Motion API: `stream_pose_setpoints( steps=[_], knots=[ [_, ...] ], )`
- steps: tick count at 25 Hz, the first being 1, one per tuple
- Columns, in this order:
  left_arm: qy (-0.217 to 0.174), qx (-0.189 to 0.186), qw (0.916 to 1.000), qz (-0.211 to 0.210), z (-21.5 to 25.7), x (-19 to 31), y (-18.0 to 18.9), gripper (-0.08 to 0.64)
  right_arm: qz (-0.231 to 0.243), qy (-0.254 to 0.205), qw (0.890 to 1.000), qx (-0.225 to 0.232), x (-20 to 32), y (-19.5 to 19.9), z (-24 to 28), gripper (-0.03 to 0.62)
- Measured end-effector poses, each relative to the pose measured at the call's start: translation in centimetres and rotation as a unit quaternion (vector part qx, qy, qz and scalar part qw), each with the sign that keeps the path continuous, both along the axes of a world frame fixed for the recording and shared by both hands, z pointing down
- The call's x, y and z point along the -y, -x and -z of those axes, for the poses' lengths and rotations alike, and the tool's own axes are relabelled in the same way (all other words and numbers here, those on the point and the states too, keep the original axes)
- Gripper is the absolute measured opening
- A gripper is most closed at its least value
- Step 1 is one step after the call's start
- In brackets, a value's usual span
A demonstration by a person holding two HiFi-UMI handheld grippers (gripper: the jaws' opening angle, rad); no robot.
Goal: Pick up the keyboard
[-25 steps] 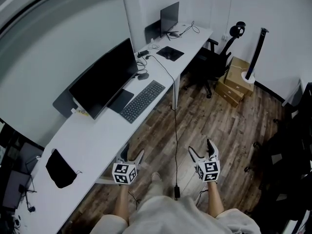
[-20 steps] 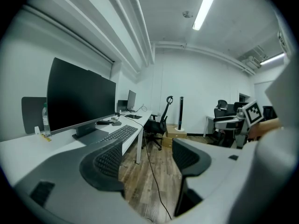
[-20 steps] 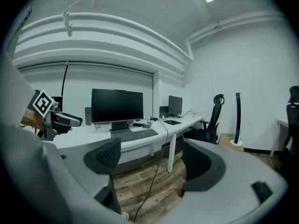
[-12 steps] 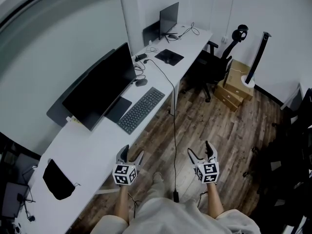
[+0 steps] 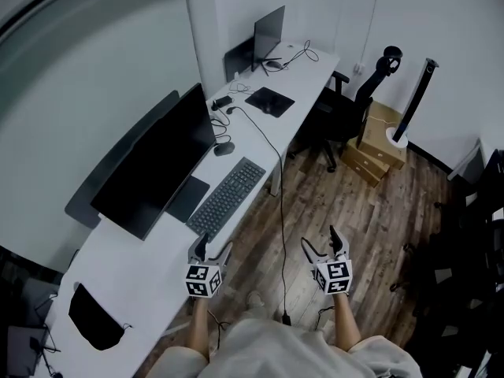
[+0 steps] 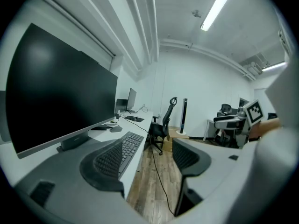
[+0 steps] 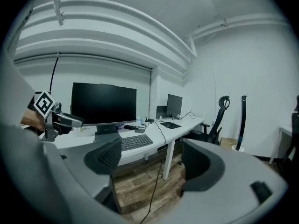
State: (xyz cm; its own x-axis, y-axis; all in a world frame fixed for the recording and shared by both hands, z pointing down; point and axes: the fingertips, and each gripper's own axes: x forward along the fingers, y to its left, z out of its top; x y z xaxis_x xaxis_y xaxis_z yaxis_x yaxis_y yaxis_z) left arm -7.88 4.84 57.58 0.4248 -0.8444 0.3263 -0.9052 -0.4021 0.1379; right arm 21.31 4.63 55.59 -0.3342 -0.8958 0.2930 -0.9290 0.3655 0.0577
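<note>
A dark grey keyboard [image 5: 227, 198] lies near the front edge of the long white desk [image 5: 150, 250], in front of a large black monitor [image 5: 153, 164]. It also shows in the left gripper view, the keyboard [image 6: 124, 147] beyond the left jaw, and in the right gripper view as the keyboard [image 7: 136, 142]. My left gripper [image 5: 210, 251] hovers open at the desk's edge, just short of the keyboard's near end. My right gripper [image 5: 325, 241] is open over the wooden floor, well to the right of the desk. Neither holds anything.
A black cable [image 5: 281, 211] hangs from the desk down to the floor between the grippers. A mouse [image 5: 224, 148], a mouse pad [image 5: 269, 101] and a second monitor [image 5: 268, 28] sit farther along. An office chair [image 5: 346, 109] and cardboard boxes [image 5: 376, 136] stand at the right. A black pouch [image 5: 94, 315] lies near me.
The view has advanced along the desk: the keyboard and monitor are closer and lower in frame. Both grippers stay open and have come nearer the keyboard's near end.
</note>
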Motion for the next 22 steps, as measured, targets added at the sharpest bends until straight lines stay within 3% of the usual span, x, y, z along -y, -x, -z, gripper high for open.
stream_pose_setpoints(
  steps=[10, 22],
  knots=[
    [-0.009, -0.015, 0.9998, -0.013, -0.2, 8.8, 1.9, 0.311, -0.009, -0.005, 1.0, -0.014, 7.5, 2.6, 0.5, 0.383],
    [-0.009, -0.012, 0.9995, -0.028, -0.5, 14.1, 2.4, 0.311, -0.021, -0.005, 1.0, -0.019, 11.7, 3.3, 0.2, 0.382]
  ],
)
